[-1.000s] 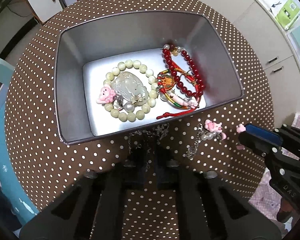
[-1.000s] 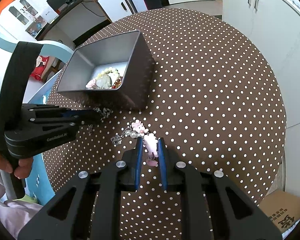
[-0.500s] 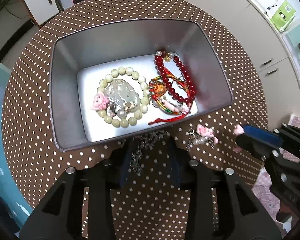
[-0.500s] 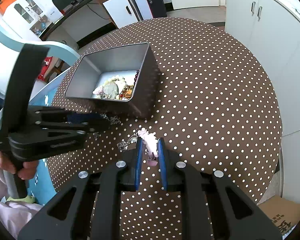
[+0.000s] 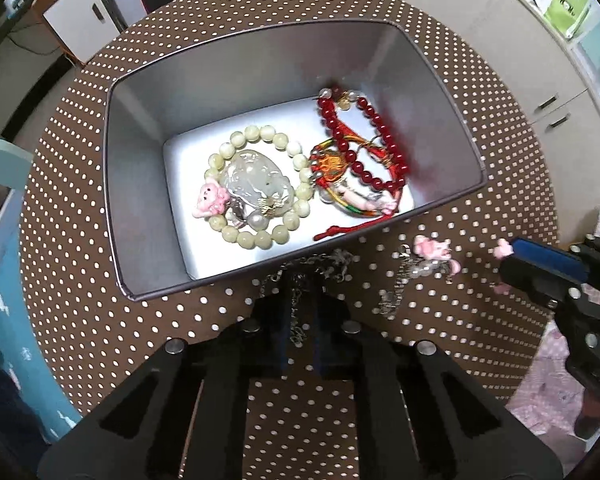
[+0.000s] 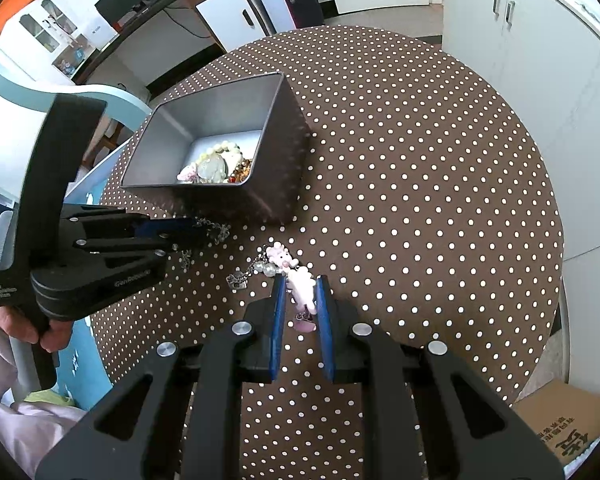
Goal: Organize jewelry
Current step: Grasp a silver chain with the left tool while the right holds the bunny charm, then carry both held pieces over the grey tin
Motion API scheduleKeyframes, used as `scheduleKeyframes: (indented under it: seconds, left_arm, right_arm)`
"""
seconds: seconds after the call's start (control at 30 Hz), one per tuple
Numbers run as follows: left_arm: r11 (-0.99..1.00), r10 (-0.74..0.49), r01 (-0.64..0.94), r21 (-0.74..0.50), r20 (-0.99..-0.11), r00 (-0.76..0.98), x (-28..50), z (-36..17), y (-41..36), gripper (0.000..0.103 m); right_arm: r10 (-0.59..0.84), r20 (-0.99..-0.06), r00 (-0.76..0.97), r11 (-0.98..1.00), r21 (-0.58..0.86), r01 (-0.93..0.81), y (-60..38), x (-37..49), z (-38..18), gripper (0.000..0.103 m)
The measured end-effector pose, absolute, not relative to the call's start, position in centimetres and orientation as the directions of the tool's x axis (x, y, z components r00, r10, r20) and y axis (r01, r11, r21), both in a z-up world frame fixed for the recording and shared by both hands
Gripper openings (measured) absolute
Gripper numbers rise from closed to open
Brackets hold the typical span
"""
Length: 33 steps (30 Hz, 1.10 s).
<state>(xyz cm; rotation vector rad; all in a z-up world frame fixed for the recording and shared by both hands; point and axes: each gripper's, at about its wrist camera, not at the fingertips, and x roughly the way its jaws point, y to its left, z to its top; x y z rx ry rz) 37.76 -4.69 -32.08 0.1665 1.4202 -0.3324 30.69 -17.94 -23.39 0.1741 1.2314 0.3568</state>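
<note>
Silver chain [image 5: 300,280] lies on the desk [image 5: 80,200] between the closing left gripper [image 5: 299,312] fingers, tin box [image 5: 140,160] just beyond at 12 o'clock; right gripper [image 6: 300,300] fingers clamp pink charm [image 6: 302,286] at chain's 3 o'clock.

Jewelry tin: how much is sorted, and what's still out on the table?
Done: the green bead bracelet and red bead bracelet lie in the tin. In hand: the left gripper is closing on a silver chain; the right gripper pinches a pink charm. Neither piece is binned.
</note>
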Motion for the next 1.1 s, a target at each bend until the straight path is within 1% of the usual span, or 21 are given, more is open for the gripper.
scheduleKeyframes:
  seconds: [0.4,0.57,0.87,0.93,1.1]
  left_arm:
    - [0.951,-0.183,0.270,-0.147,-0.976,0.114,36.8,-29.4,-1.7,0.008]
    - [0.951,-0.219,0.251,-0.183,-0.968,0.126,35.8,-27.1,0.2,0.008]
    - [0.937,-0.294,0.269,-0.222,-0.918,0.266,35.3,-18.0,1.6,0.008]
    - [0.933,-0.309,0.278,-0.227,-0.902,0.300,36.0,-15.8,0.9,0.008]
    - [0.929,-0.331,0.287,-0.233,-0.869,0.368,36.9,-12.5,0.8,0.008]
  right_arm:
    - [0.360,-0.884,0.299,0.931,0.318,-0.181,-17.8,31.1,-22.5,0.014]
    - [0.364,-0.877,0.313,0.929,0.318,-0.188,-17.7,31.5,-21.8,0.014]
    - [0.381,-0.846,0.374,0.918,0.299,-0.261,-16.4,33.1,-18.3,0.014]
    - [0.390,-0.835,0.389,0.913,0.295,-0.283,-15.9,33.7,-17.3,0.014]
    - [0.400,-0.814,0.421,0.905,0.279,-0.322,-14.3,35.4,-15.4,0.014]
